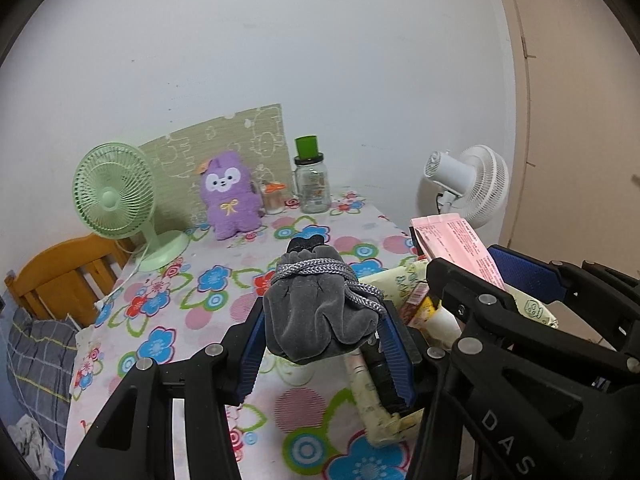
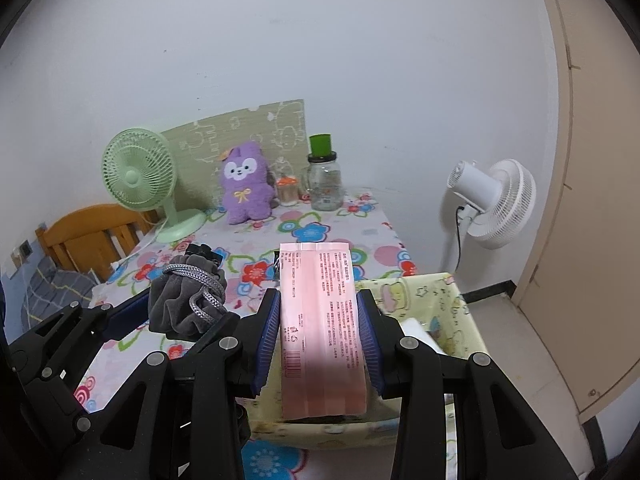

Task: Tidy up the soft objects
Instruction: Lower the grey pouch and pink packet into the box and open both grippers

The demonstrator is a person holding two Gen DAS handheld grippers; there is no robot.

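"DAS" can be read in white on the right gripper's black body at the 4 o'clock corner of the left wrist view; the small red print on the pink packet (image 2: 322, 328) is too tiny to be made out, only a barcode near its lower left is recognised. Counted: two fans, one green fan (image 1: 114, 196) at 9 o'clock and one white fan (image 1: 470, 184) at 3 o'clock, one purple plush (image 1: 232, 196), one glass jar (image 1: 313, 186) with a green cup on top, one fabric storage box (image 2: 452, 312).

The left gripper (image 1: 320, 340) is closed around a grey velvet drawstring pouch (image 1: 320, 312), cord end pointed toward 12 o'clock, held above the floral table (image 1: 168, 320). The right gripper (image 2: 320, 336) is clamped on the pink packet, long axis running 12 to 6, held over the box.
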